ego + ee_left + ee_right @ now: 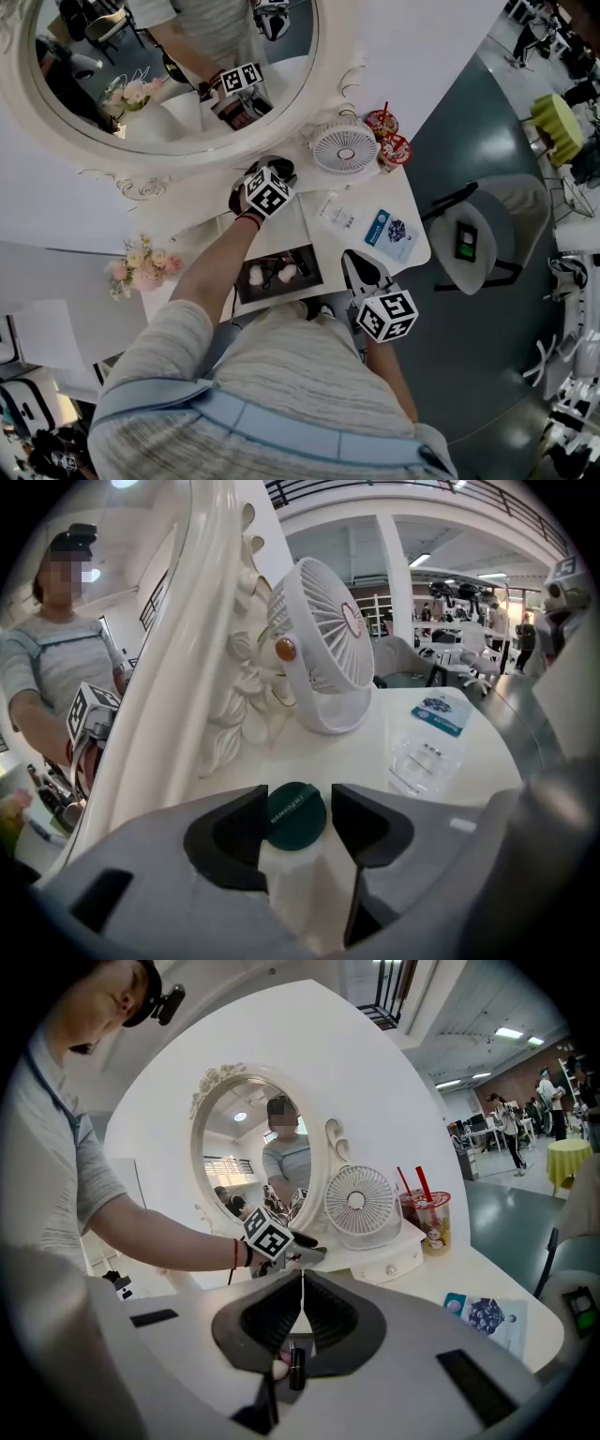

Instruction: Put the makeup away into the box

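The left gripper (300, 800) points down at the white vanity table (347, 757), just in front of the ornate cream mirror frame (169, 696) at the left of its view. Its jaws stand a little apart on either side of a small round dark-green compact (295, 817). The left pad is at the rim, and a thin gap shows at the right pad, so this is probably not yet a grip. The white desk fan (323, 649) stands close behind, at upper centre. In the head view the shallow dark box (311, 267), already holding a few pieces, sits at centre, below the left gripper. To the right of it, the right gripper (302, 1281) waits with its jaws pressed together on nothing. The compact is a thin, smooth disc, so an off-centre close could squirt it toward the fan or mirror base. A hold on the rim alone could let it tip out on the way to the box.
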Action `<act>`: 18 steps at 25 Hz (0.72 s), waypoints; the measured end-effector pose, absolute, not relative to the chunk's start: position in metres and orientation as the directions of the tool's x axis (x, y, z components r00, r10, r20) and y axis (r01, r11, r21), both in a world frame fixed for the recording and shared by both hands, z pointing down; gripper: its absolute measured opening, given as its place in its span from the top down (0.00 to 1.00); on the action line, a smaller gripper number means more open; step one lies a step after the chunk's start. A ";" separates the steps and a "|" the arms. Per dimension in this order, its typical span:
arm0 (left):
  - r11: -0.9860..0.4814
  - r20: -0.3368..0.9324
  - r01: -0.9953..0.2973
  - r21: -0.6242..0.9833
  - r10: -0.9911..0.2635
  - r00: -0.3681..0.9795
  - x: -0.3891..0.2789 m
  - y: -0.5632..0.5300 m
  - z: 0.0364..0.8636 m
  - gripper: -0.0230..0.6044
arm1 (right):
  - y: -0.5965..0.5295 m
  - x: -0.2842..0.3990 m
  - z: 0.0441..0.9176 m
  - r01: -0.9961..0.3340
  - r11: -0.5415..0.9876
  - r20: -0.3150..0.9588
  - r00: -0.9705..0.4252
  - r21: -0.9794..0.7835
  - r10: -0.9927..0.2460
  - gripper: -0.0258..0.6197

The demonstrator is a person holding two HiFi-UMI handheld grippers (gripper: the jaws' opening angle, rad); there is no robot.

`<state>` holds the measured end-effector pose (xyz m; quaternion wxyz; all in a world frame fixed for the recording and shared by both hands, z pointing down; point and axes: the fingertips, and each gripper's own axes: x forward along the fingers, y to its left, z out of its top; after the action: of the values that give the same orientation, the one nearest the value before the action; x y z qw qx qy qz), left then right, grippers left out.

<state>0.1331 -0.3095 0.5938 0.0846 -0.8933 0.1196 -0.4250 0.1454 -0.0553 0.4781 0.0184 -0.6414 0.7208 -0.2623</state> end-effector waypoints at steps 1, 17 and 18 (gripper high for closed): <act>-0.958 0.743 -0.136 -0.251 -0.281 0.607 0.133 -0.309 0.595 0.61 | -0.055 0.145 0.479 -0.915 0.040 0.311 -0.177 -0.402 -0.934 0.94; -0.978 0.732 -0.204 -0.051 -0.175 0.658 0.132 -0.309 0.593 0.69 | -0.053 0.147 0.481 -0.914 0.030 0.319 -0.172 -0.406 -0.932 0.94; -0.977 0.730 -0.208 -0.046 -0.175 0.660 0.132 -0.308 0.593 0.69 | -0.053 0.148 0.481 -0.914 0.028 0.320 -0.170 -0.406 -0.932 0.94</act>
<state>0.1321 -0.3085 0.5933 -0.0208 -0.9109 0.1051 -0.3985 0.1475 -0.0531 0.4809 0.0173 -0.6438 0.7167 -0.2675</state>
